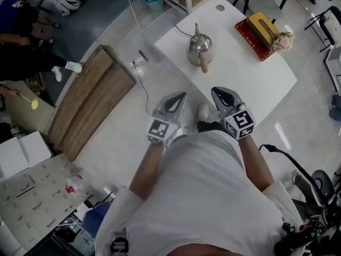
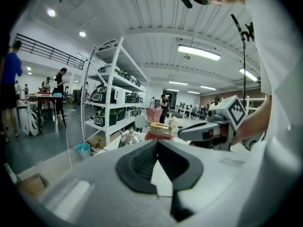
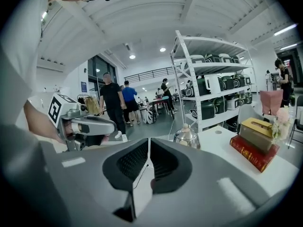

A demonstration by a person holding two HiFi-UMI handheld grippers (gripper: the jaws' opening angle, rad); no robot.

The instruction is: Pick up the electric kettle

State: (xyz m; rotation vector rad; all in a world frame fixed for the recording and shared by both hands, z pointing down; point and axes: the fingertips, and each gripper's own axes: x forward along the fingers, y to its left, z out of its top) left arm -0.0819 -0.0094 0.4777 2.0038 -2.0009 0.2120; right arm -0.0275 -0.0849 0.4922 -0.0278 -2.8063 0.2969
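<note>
The electric kettle [image 1: 200, 48], shiny steel with a pale handle and a knobbed lid, stands on the white table [image 1: 250, 84] ahead of me. Both grippers hang over the floor short of the table's near edge, well apart from the kettle. My left gripper [image 1: 180, 97] has its jaw tips touching with nothing between them [image 2: 157, 144]. My right gripper [image 1: 217, 94] shows only a hairline slit between its empty jaws [image 3: 149, 142]. The kettle [image 2: 129, 137] sits left of centre in the left gripper view and just right of centre [image 3: 186, 137] in the right gripper view.
A red book with a yellow tissue box [image 1: 262, 30] and flowers [image 1: 283, 41] lie at the table's far right. Wooden boards [image 1: 90, 100] and a cable [image 1: 141, 84] lie on the floor at the left. White shelving [image 3: 208, 98] with appliances stands behind the table; people stand further off.
</note>
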